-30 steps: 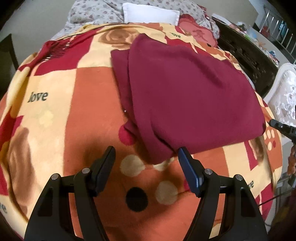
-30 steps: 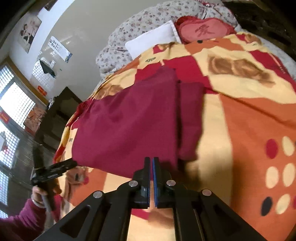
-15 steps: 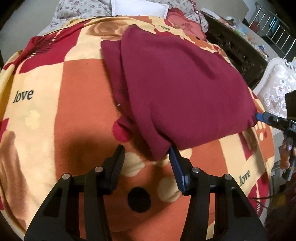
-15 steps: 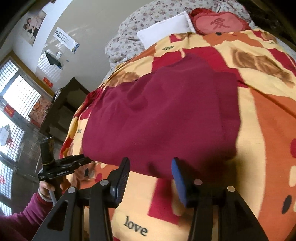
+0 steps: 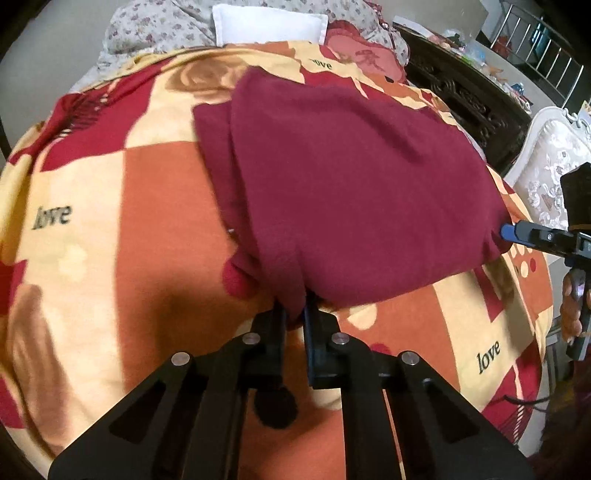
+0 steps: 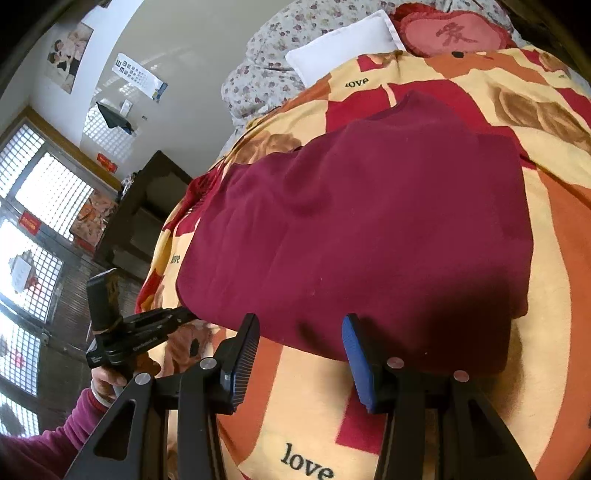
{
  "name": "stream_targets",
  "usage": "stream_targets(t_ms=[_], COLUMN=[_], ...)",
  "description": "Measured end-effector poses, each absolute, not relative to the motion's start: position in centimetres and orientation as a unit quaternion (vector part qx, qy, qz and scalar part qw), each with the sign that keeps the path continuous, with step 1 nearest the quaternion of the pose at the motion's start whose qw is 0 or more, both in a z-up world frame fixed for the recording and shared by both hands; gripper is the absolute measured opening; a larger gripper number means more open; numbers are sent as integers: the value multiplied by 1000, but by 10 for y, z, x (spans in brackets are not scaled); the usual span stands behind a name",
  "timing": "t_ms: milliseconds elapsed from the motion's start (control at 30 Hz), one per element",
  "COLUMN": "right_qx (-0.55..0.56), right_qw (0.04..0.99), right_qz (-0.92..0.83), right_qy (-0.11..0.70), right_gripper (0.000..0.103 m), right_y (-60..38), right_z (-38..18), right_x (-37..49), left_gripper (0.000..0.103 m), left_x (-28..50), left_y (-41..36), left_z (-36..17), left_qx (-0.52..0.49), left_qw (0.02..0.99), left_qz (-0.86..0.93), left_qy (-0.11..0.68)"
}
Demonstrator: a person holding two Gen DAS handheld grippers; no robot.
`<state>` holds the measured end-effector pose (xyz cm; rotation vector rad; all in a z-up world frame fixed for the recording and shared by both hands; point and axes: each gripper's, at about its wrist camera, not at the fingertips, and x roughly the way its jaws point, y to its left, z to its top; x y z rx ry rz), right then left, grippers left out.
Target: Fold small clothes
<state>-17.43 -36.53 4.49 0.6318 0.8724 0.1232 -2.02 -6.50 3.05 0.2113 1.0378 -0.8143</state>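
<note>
A folded maroon garment (image 5: 351,192) lies flat on an orange, red and cream blanket (image 5: 110,221) over a bed. My left gripper (image 5: 294,314) has its jaws closing on the garment's near corner, and the cloth is pinched between the pads. From the right wrist view the garment (image 6: 369,229) fills the middle, with the left gripper (image 6: 183,314) at its left corner. My right gripper (image 6: 300,328) stands open at the near edge, the hem just past its fingertips and nothing between them. In the left wrist view the right gripper (image 5: 509,232) touches the garment's right corner.
A white pillow (image 5: 269,22) and a red heart cushion (image 6: 450,33) lie at the head of the bed. A dark carved cabinet (image 5: 461,99) and a white chair (image 5: 550,166) stand to the right. A hand (image 6: 107,384) in a maroon sleeve holds the left gripper.
My left jaws went from wide open to shut on the garment's near corner. My right jaws opened from shut and shifted sideways along the garment's near edge.
</note>
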Motion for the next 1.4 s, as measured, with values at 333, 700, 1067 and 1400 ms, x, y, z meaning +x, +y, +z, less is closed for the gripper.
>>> stream_targets(t_ms=[333,700,1067,1400], right_qx=[281,256,215,176], right_qw=[856,861,896,900], right_qz=[68,81,63,39], right_qy=[429,431,382,398], right_gripper=[45,45,45,45], right_y=[-351,-337,-338,-339], right_z=[48,56,86,72], right_x=[-155,-135,-87,6], left_gripper=[7,7,26,26], left_x=[-27,-41,-29,0], left_y=[-57,-55,-75,-92], left_z=[21,46,82,43], left_qx=[100,106,58,14], left_qw=[792,804,823,814], left_qz=[-353,-333,-341,-310], left_qy=[487,481,451,491])
